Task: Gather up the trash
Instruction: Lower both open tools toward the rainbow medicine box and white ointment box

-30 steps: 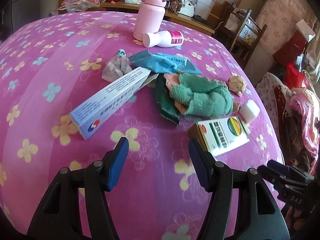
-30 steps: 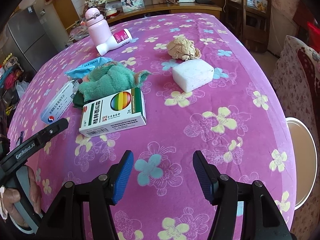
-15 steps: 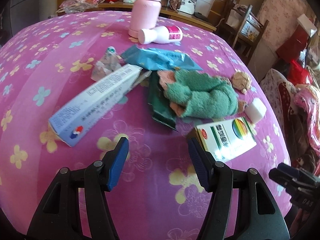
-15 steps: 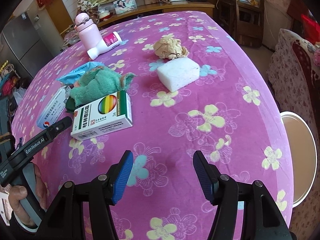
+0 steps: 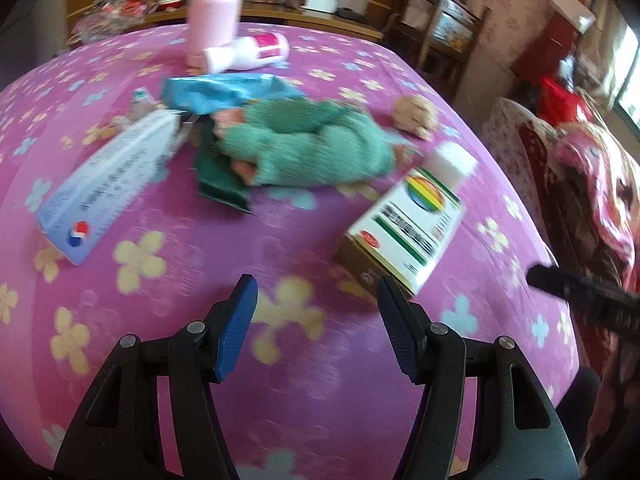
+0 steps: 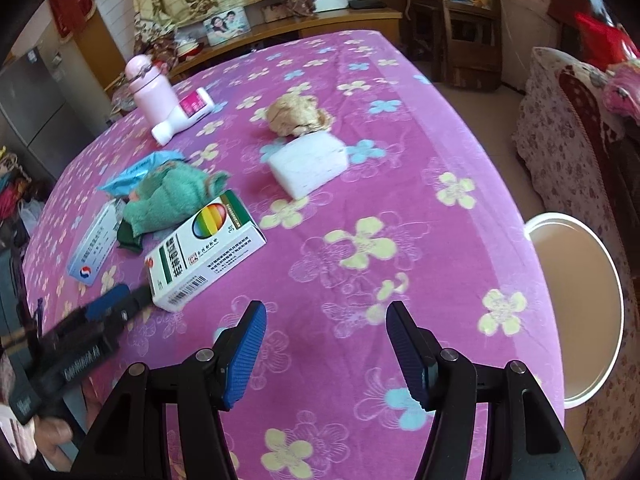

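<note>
The left gripper (image 5: 314,320) hangs over the pink flowery tabletop (image 5: 168,340) with its blue fingers apart and nothing between them; the right gripper (image 6: 324,344) hangs over the same cloth, fingers apart too, holding nothing; the trash lies in a bunch toward the left side of the tabletop in the right wrist view; a white box with a rainbow spot (image 6: 204,248) lies closest to the near edge, with one left gripper finger tip just beside its near corner; behind it sits a green fuzzy cloth (image 6: 172,200) on a dark green packet (image 5: 218,184); a long white and blue box (image 5: 104,184) lies beside them, and a blue wrapper (image 5: 224,92) lies behind the cloth; a white foam block (image 6: 308,164) and a crumpled brown paper ball (image 6: 298,114) touch each other nearer the middle; a pink bottle (image 6: 150,90) stands toward the far edge with a white bottle (image 6: 184,116) lying against it
</note>
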